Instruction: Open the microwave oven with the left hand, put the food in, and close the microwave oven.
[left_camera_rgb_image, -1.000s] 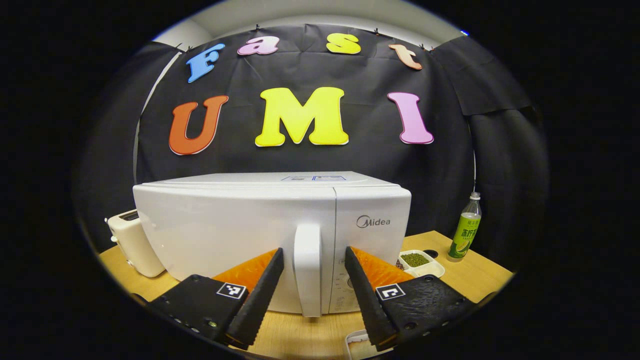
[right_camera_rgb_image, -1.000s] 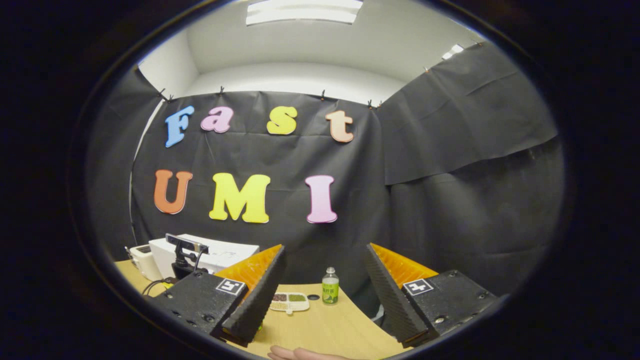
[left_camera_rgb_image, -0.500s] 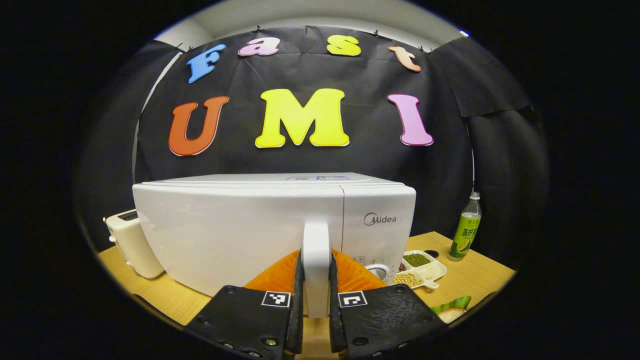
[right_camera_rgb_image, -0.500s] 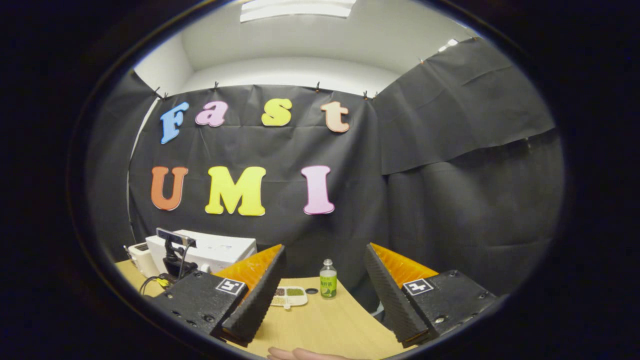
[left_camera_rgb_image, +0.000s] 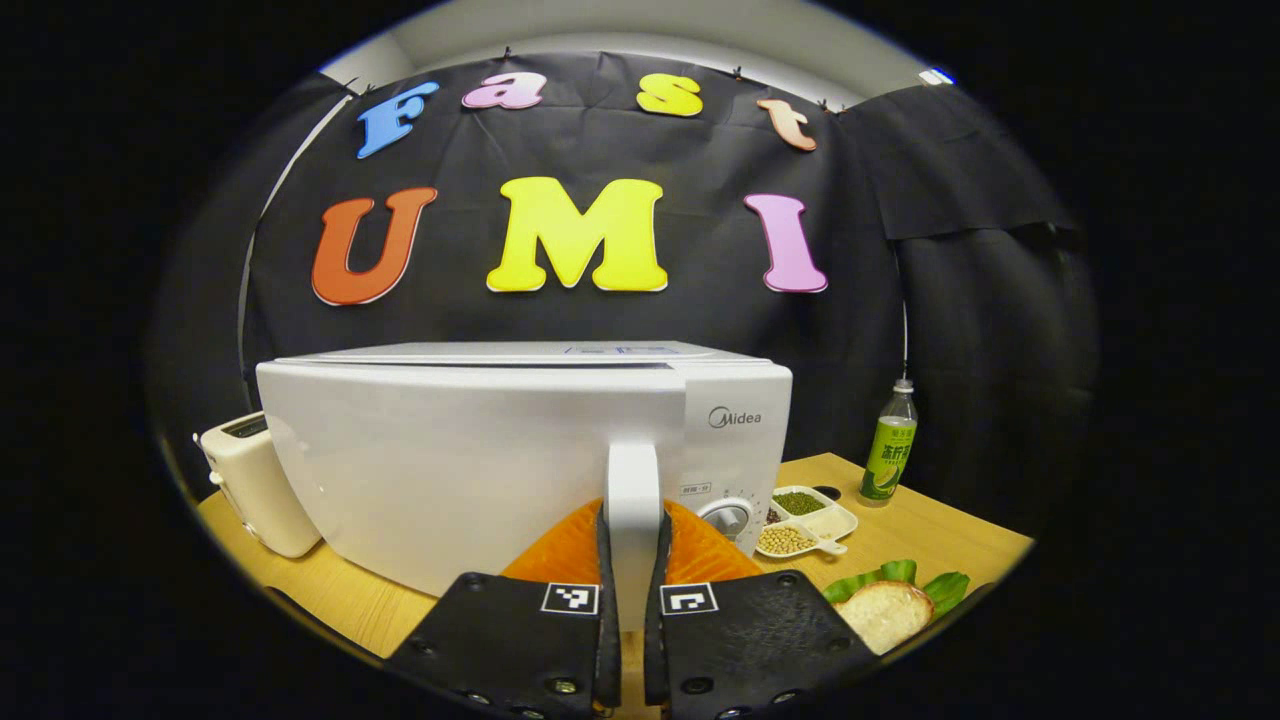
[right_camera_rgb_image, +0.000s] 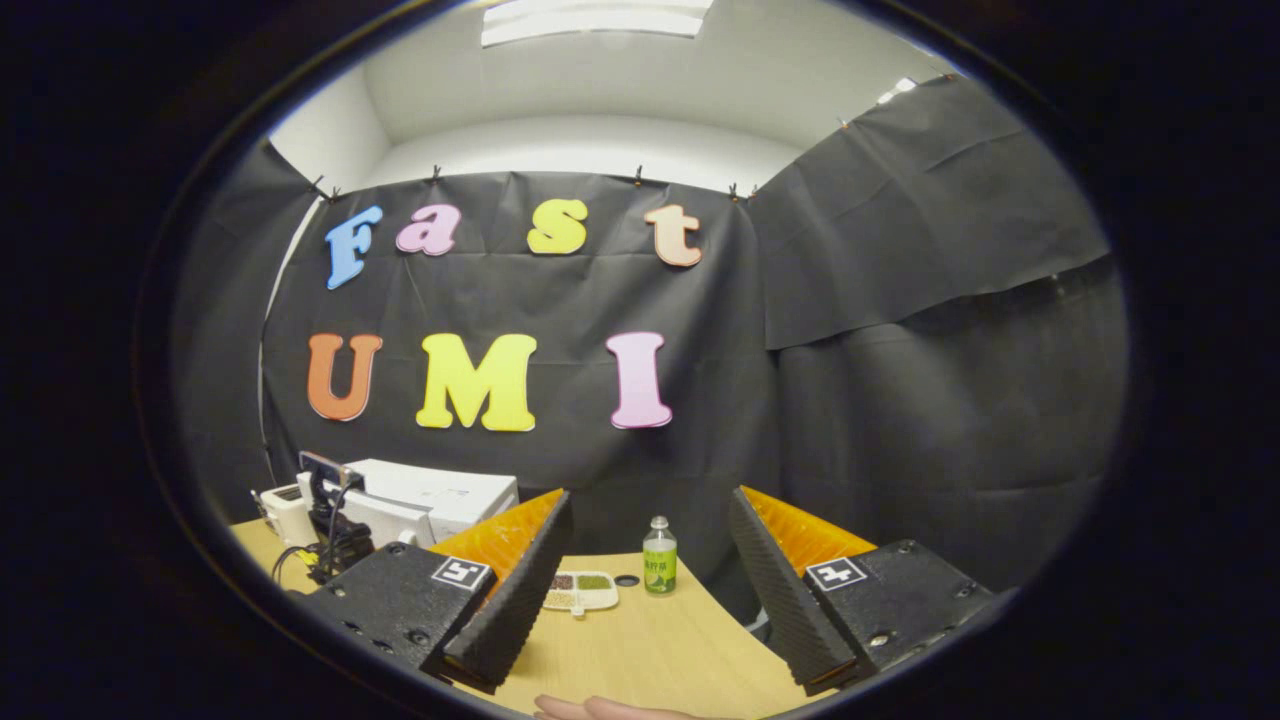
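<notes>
The opening step is in hand: the left tool (left_camera_rgb_image: 629, 600) is clamped on the microwave door handle (left_camera_rgb_image: 632, 478), the door barely ajar. Next comes a steady outward pull along the hinge arc. The food, bread on lettuce (left_camera_rgb_image: 885, 610), lies on the counter (left_camera_rgb_image: 930, 520) just right of that tool. The right tool (right_camera_rgb_image: 648, 580) hangs spread apart, empty
</notes>
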